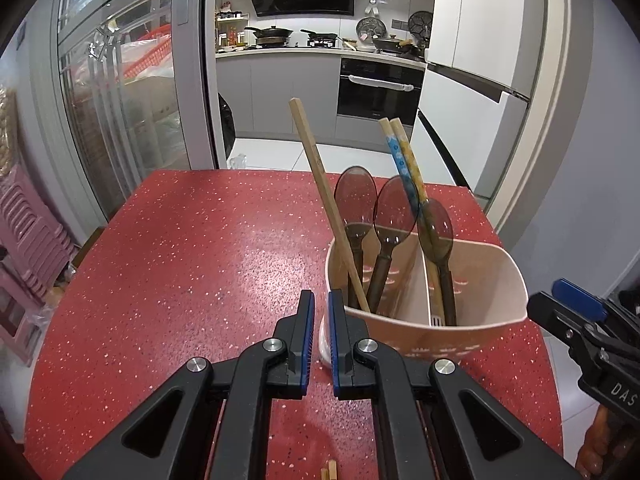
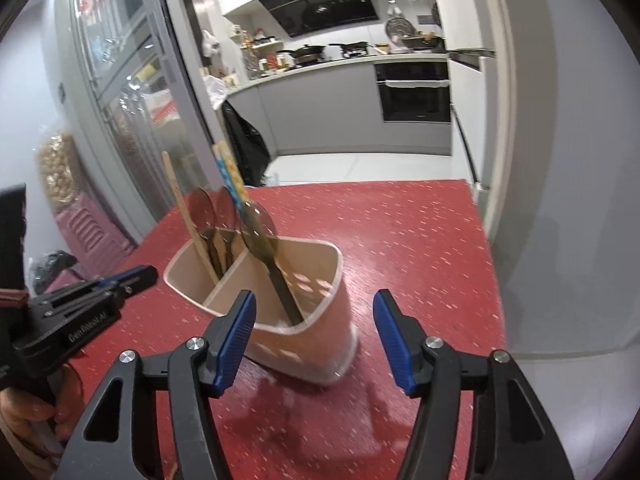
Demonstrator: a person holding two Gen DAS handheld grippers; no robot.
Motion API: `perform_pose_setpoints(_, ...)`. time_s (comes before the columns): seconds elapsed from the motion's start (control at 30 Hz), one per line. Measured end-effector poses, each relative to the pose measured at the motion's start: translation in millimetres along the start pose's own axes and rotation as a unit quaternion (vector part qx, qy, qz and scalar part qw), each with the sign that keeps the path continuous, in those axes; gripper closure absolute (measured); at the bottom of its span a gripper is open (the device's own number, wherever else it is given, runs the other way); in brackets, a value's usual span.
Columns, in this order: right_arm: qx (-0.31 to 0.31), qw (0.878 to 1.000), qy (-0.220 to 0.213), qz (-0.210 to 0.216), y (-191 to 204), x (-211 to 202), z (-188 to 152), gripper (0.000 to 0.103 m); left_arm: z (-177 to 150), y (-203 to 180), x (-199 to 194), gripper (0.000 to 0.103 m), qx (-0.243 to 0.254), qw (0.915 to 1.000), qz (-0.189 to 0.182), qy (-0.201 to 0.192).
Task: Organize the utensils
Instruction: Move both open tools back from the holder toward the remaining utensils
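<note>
A beige two-compartment utensil holder (image 1: 472, 332) (image 2: 316, 344) stands on the red speckled table (image 1: 200, 264) (image 2: 420, 240). It holds three dark translucent spoons (image 1: 394, 208) (image 2: 260, 228), a plain wooden chopstick (image 1: 320, 184) (image 2: 180, 204) and a patterned pair of chopsticks (image 1: 404, 160) (image 2: 230, 176). My left gripper (image 1: 321, 312) sits just left of the holder, nearly closed with a narrow gap, holding nothing. My right gripper (image 2: 314, 316) is open, its fingers either side of the holder's near end, holding nothing.
A wooden piece (image 1: 330, 472) lies at the table's near edge. Pink stools (image 1: 28, 236) stand left of the table. A glass cabinet (image 1: 120, 100) is at the back left and the kitchen counter (image 1: 320, 52) beyond. The table edge curves at the right.
</note>
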State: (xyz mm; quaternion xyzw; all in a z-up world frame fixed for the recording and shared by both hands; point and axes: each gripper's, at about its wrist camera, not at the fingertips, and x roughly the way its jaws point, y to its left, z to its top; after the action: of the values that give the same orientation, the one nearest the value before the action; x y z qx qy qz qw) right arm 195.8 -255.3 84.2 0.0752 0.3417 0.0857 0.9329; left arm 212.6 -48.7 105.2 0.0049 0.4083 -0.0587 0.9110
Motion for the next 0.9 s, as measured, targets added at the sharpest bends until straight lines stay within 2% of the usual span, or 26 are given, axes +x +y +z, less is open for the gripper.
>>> perform_pose_setpoints(0.37, 0.032, 0.999, 0.014, -0.035, -1, -18, -32, 0.033, -21, 9, -16, 0.071, -0.005, 0.9999, -0.007, 0.011)
perform_pose_setpoints(0.47, 0.035, 0.998, 0.013, -0.042, 3, -22, -35, 0.023, -31, 18, -21, 0.071, -0.017, 0.9997, -0.01, 0.017)
perform_pose_setpoints(0.53, 0.037, 0.998, 0.013, -0.045, 5, -26, -40, 0.023, -40, 25, -24, 0.071, -0.025, 0.9994, -0.009, 0.023)
perform_pose_setpoints(0.57, 0.037, 0.998, 0.014, -0.048, 6, -27, -42, 0.023, -43, 26, -25, 0.059, -0.028, 0.9993, -0.009, 0.026)
perform_pose_setpoints(0.6, 0.038, 0.998, 0.016, -0.05, 8, -28, -46, 0.021, -49, 30, -27, 0.002, -0.029, 0.9991, -0.006, 0.029)
perform_pose_setpoints(0.63, 0.038, 0.998, 0.017, -0.051, 9, -29, -47, 0.017, -53, 31, -28, 0.0, -0.03, 0.9991, 0.002, 0.03)
perform_pose_setpoints(0.7, 0.039, 0.998, 0.02, -0.051, 11, -31, -55, 0.0, -64, 34, -32, 0.0, -0.021, 0.9994, 0.022, 0.012)
perform_pose_setpoints(0.9, 0.034, 0.998, 0.037, -0.05, 22, -35, -75, 0.0, -110, 45, -7, 0.0, -0.009, 0.9988, 0.027, 0.04)
